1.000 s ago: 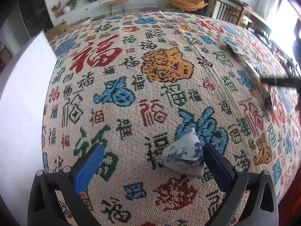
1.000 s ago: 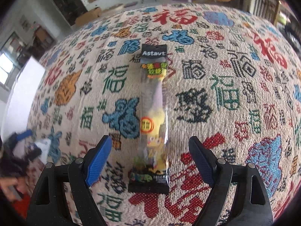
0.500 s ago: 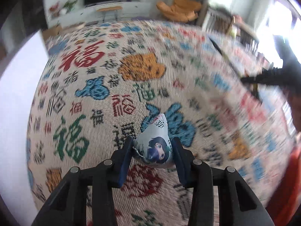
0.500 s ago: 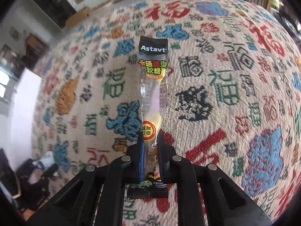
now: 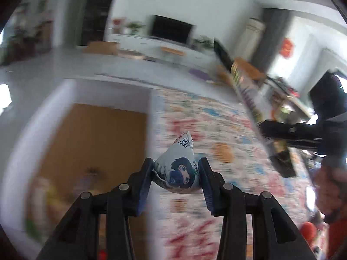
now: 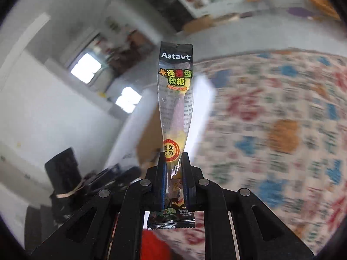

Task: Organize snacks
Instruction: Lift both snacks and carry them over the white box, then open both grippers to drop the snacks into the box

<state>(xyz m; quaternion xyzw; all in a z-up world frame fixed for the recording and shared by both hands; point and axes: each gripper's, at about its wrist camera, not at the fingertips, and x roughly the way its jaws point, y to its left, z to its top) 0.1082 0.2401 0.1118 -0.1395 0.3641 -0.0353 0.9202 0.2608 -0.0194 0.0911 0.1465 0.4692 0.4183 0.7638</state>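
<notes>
Two snacks, one per gripper. The left gripper (image 5: 176,176) pinches a pyramid pouch (image 5: 179,170), tip forward, above the table (image 5: 227,134). The right gripper (image 6: 173,171) clamps a long candy stick (image 6: 176,99), lengthwise along its jaws.

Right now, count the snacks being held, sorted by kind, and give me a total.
Triangular pouch with cartoon face: 1, in the left tongs
Long Astavt gummy candy packet: 1, in the right tongs
Total: 2

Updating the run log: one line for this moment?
left gripper: shut on pouch | right gripper: shut on candy strip | box: ahead
</notes>
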